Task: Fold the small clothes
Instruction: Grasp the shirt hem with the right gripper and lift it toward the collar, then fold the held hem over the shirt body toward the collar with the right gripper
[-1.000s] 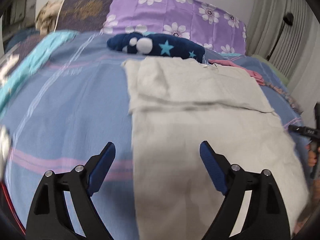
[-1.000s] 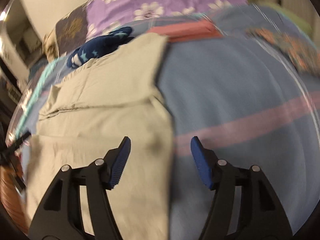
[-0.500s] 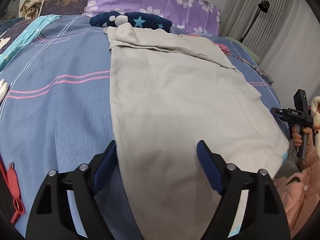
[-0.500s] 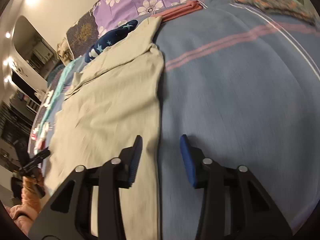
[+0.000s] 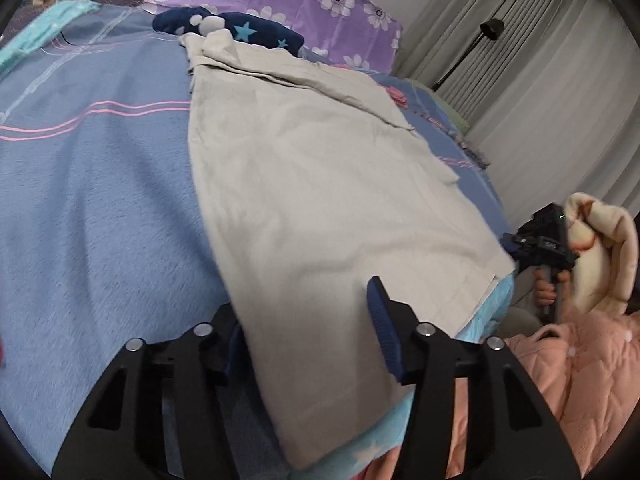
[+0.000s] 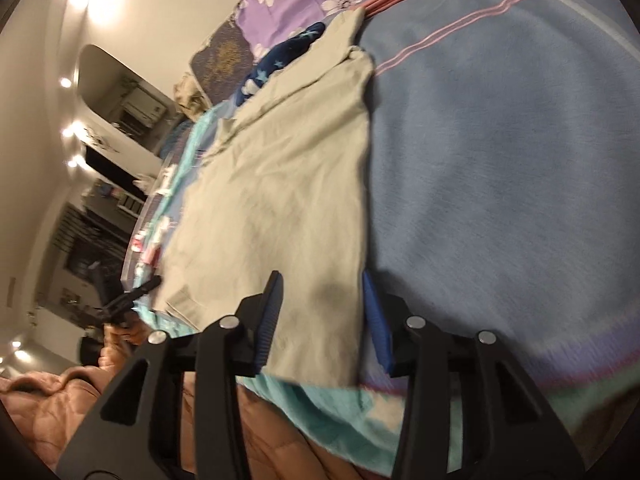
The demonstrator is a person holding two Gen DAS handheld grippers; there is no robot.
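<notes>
A beige garment (image 5: 320, 200) lies spread flat on the blue bedspread (image 5: 100, 220), its near hem at the bed's front edge. My left gripper (image 5: 304, 300) straddles the garment's near left corner. Its left finger sits at the cloth's side edge, partly hidden by it, and its right pad rests over the fabric. The jaws are closing with cloth between them, a wide gap still showing. My right gripper (image 6: 320, 280) straddles the near right corner of the garment (image 6: 288, 184). Its jaws are opening slightly, and flat cloth lies between pads that do not pinch it.
A dark blue starred garment (image 5: 248, 32) and a purple flowered pillow (image 5: 304, 4) lie at the far end, with a pink cloth (image 5: 394, 94) to their right. The person's pink quilted jacket (image 5: 580, 380) is at the bed's near edge. Curtains (image 5: 540, 100) hang on the right.
Both grippers drew back from the garment's middle to its near hem and dipped lower. Their jaws narrowed, and a hem corner now lies between each pair.
</notes>
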